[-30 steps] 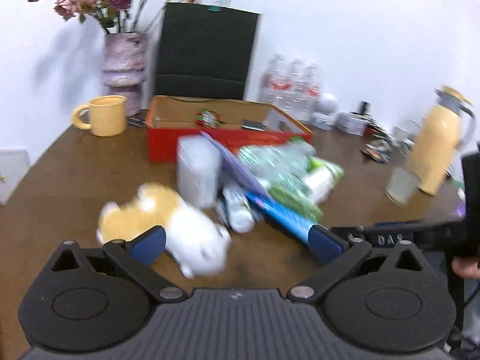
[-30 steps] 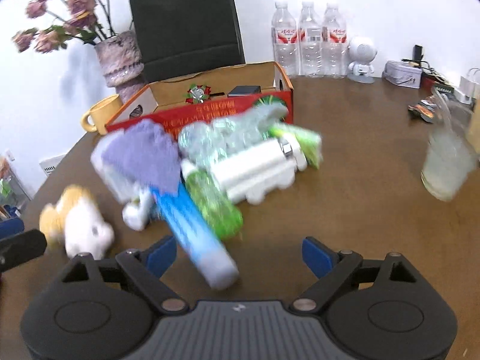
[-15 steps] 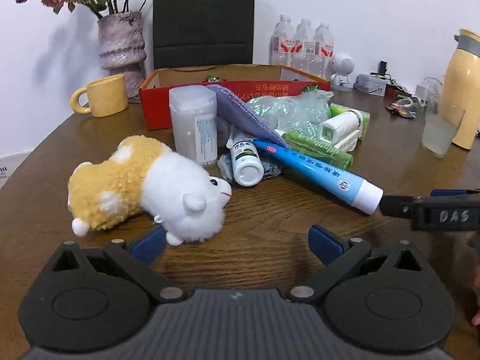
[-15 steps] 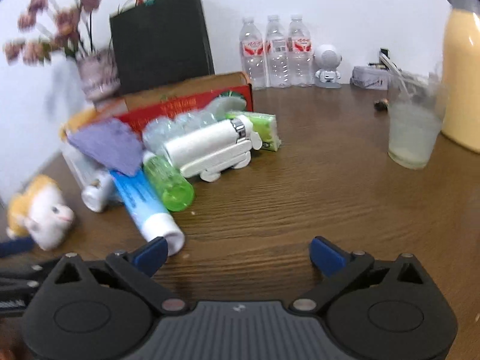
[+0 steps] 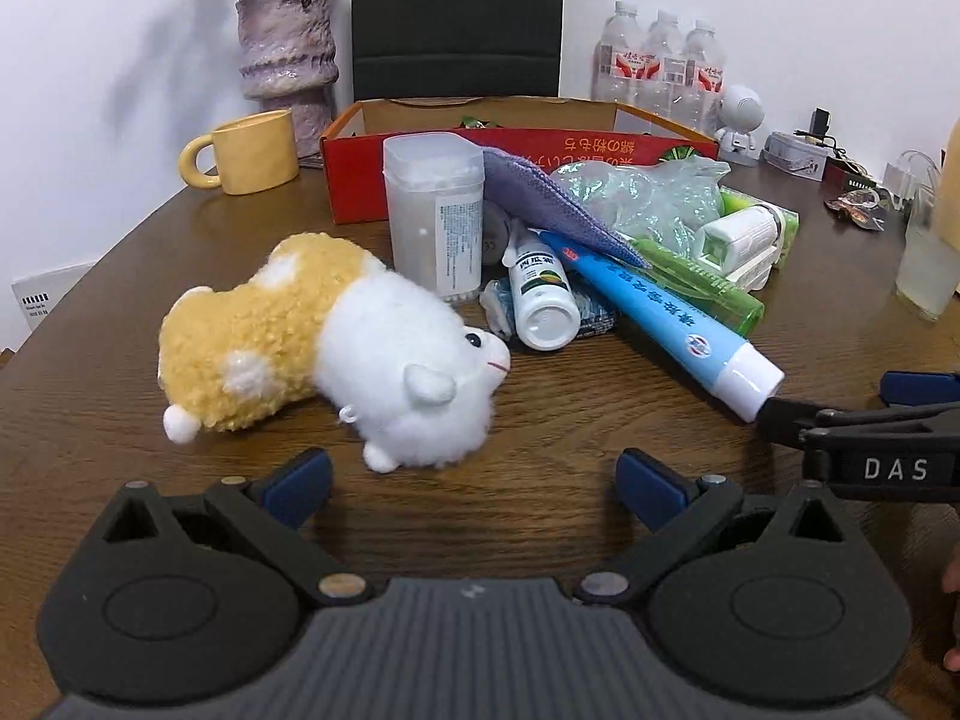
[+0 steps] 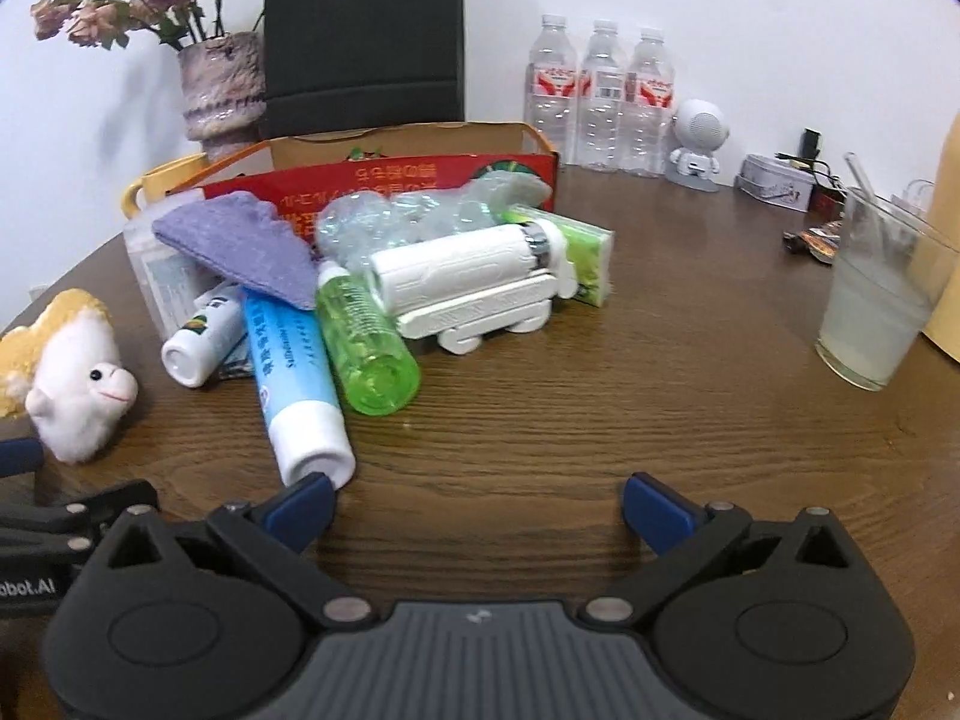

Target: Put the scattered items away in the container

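**Things along the back of the table**

A yellow mug (image 5: 257,150) sits near a purple vase (image 5: 288,54) of pink flowers (image 6: 114,6). A black bag (image 6: 363,36) stands by the wall. Three water bottles (image 6: 600,96) stand in a row — a little white robot toy (image 6: 696,141) is just beside them. A glass (image 6: 870,312) of cloudy drink stands next to a tall yellow jug (image 6: 945,246).

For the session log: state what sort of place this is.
Probably a lived-in room at home or in a small office, at a round wooden table against a white wall. A vase of dried flowers, a yellow mug and three water bottles point to that.
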